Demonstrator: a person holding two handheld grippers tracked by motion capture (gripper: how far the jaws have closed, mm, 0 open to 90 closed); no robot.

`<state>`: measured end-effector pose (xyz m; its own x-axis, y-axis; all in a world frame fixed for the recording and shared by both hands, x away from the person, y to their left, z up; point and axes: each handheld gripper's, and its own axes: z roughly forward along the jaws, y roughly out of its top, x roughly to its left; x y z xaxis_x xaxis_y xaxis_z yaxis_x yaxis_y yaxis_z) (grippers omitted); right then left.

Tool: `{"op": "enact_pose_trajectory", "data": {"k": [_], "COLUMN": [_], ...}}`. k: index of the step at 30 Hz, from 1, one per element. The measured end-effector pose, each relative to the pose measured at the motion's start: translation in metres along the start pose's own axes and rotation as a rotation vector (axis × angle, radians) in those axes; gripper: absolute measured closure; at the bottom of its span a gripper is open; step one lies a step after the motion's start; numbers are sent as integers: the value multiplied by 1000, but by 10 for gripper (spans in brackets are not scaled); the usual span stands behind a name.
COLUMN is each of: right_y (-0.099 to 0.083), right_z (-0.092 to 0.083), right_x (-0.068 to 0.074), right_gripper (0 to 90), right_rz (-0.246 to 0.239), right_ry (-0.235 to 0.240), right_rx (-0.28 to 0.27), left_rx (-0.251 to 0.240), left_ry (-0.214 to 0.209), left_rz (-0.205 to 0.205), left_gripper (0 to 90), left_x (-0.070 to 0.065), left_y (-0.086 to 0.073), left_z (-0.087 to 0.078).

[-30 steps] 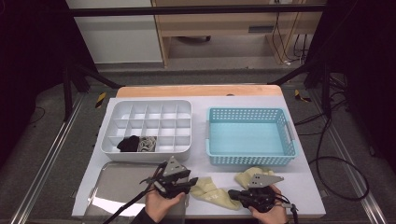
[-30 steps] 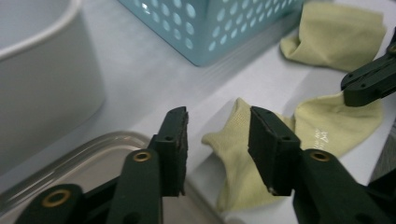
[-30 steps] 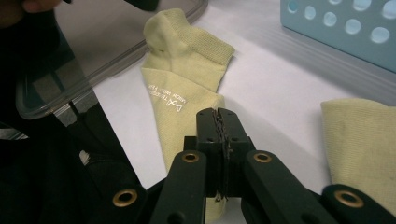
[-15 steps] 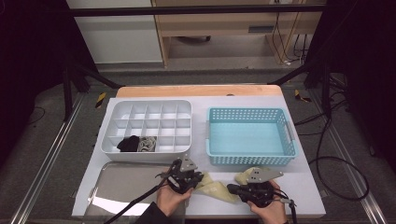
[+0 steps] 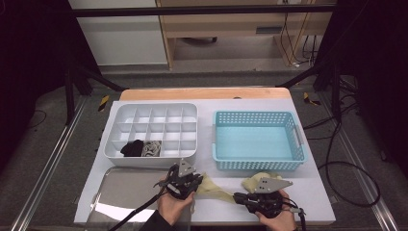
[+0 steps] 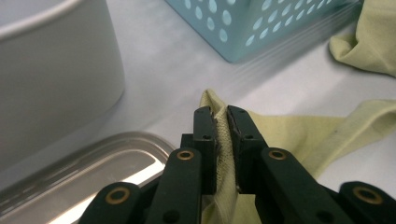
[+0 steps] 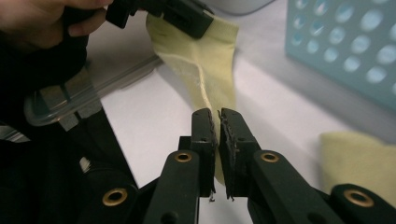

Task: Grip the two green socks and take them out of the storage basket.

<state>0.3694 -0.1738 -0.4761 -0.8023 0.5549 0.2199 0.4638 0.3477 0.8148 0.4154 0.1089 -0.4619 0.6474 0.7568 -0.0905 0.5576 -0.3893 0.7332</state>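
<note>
A pale yellow sock (image 5: 216,191) lies stretched along the table's front edge between my two grippers. My left gripper (image 5: 196,185) pinches its left end; in the left gripper view the jaws (image 6: 222,114) have just been closing and the knit (image 6: 299,135) is clamped between the pads. My right gripper (image 5: 236,196) grips the other end. Its jaws (image 7: 217,116) have just been opening a little, with the sock's edge (image 7: 205,60) still between them. A second yellow sock (image 5: 257,180) lies crumpled in front of the blue basket.
A white compartment organizer (image 5: 151,108) stands at the back left, with a dark sock (image 5: 132,148) and a grey patterned one (image 5: 153,149) in its front row. The blue basket (image 5: 255,115) sits to the right. A shiny metal tray (image 5: 120,192) lies at front left.
My left gripper has shifted slightly right onto the sock's end and shut on it. The sock now runs taut between both grippers. The right hand has stayed put.
</note>
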Motion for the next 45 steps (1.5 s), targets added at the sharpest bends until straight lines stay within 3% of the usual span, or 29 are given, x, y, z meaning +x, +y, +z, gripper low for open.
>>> {"op": "enact_pose_trajectory", "data": {"k": [7, 12, 16, 18, 21, 27, 32, 35, 38, 39, 42, 45], "right_y": [-7, 5, 17, 17, 11, 1, -9, -10, -12, -12, -10, -4], "right_z": [6, -3, -1, 9, 25, 15, 15, 16, 16, 16, 15, 10], "right_x": [7, 8, 6, 8, 12, 8, 7, 9, 12, 11, 8, 0], "right_gripper": [750, 707, 765, 801, 828, 741, 724, 743, 867, 897, 900, 900], "right_rz": [17, 28, 64, 78, 74, 67, 71, 63, 49, 59, 97, 107], "right_ry": [17, 8, -35, -40, -19, -159, -180, -185, -203, -184, -167, -197], "right_rx": [10, -67, -110, -90, -18, 3, 53, 51, 48, 52, 60, 26], "left_rx": [-8, -9, -21, -27, -31, -51, -62, -72, -73, -74, -87, -100], "left_ry": [-28, -34, -31, -32, -31, -18, -10, -3, -3, -6, -16, -27], "left_rz": [1, 9, 1, -2, 0, 4, 4, -3, -3, -6, -14, -26], "left_gripper": [810, 811, 810, 810, 808, 805, 807, 807, 808, 808, 807, 807], "left_x": [-1, -1, -2, -2, -2, 0, 0, 1, 1, 1, 2, 2], "left_y": [-6, -12, -16, -18, -19, -20, -22, -22, -22, -22, -21, -20], "left_z": [-7, -14, -19, -20, -20, -22, -22, -21, -21, -21, -22, -22]}}
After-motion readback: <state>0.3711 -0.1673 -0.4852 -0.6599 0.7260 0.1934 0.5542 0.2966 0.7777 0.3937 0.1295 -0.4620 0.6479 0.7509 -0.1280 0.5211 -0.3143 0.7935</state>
